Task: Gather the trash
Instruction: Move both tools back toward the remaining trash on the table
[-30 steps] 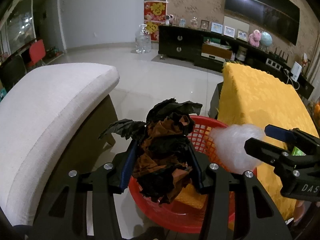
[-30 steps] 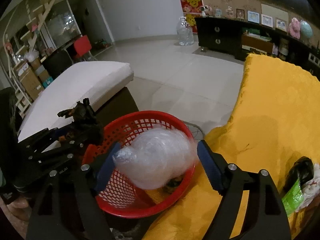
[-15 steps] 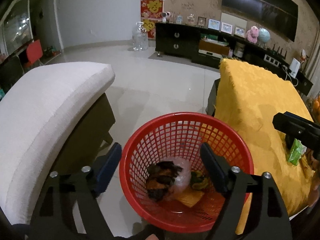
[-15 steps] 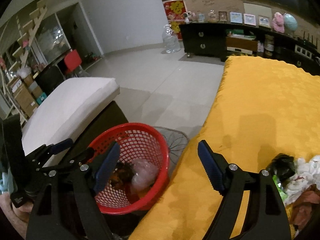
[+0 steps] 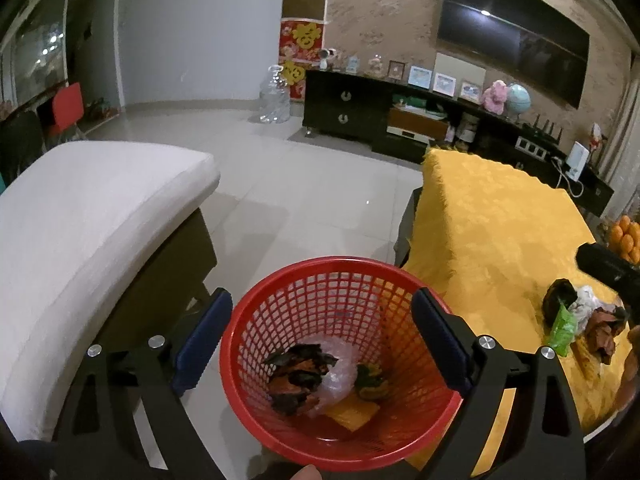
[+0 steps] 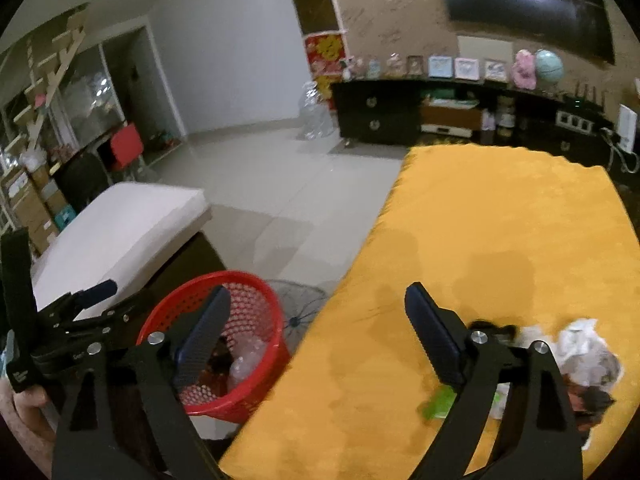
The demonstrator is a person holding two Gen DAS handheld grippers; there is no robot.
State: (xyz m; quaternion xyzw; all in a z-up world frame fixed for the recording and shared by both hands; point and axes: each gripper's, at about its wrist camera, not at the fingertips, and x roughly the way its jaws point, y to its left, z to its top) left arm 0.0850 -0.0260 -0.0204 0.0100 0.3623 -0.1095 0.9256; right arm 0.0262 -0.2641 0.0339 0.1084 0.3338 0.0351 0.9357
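A red mesh basket stands on the floor between a white seat and a yellow-clothed table. In it lie a black-and-orange crumpled paper, a clear plastic wad and a small green-yellow scrap. My left gripper hangs over the basket, its jaws opening with nothing between them. My right gripper is above the table's near edge, jaws opening and empty. To its right on the cloth lies a trash pile of white tissue, dark scraps and a green wrapper, partly hidden by its right finger.
The white cushioned seat is left of the basket. The yellow table is on the right, with oranges at its far edge. A wire fan grille lies on the floor behind the basket. A dark cabinet lines the far wall.
The left gripper let go of the black-and-orange paper and the right let go of the plastic wad; both now lie in the basket. The right gripper swung right, over the yellow cloth.
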